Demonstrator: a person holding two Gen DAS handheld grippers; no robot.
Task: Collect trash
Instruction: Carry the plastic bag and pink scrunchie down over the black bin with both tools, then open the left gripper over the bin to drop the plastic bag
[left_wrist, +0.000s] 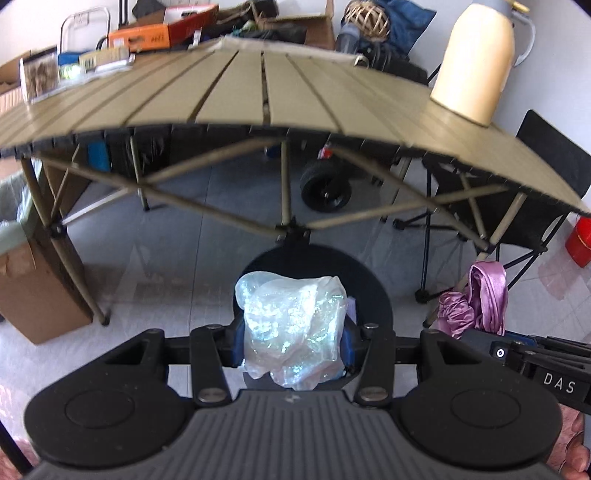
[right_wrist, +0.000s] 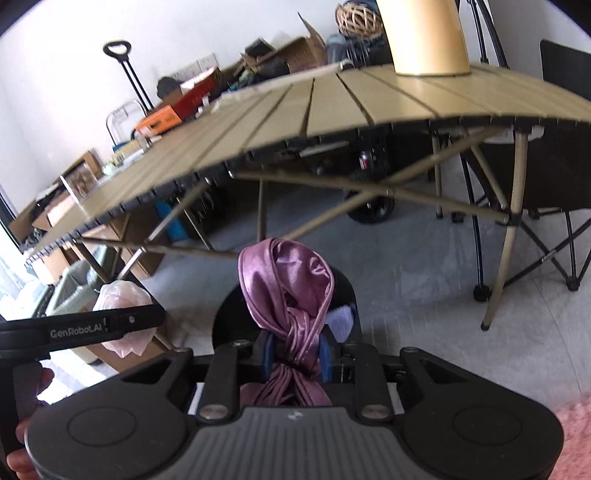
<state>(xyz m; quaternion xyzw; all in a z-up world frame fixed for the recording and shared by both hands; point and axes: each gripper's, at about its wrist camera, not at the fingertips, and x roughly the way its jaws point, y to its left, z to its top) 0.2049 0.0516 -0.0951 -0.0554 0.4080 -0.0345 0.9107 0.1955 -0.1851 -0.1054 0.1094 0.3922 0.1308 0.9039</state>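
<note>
Both grippers sit below the slatted surface (left_wrist: 236, 88) edge, over open grey floor (left_wrist: 177, 251); cross-braced legs (left_wrist: 284, 184) ahead, folding chair (right_wrist: 554, 177) to the right. Left gripper (left_wrist: 293, 343) fingers clamped on crumpled clear plastic bag (left_wrist: 291, 325), which bulges forward past the tips. Right gripper (right_wrist: 295, 354) fingers pinch bunched purple satin cloth (right_wrist: 288, 288), sticking up above them.
</note>
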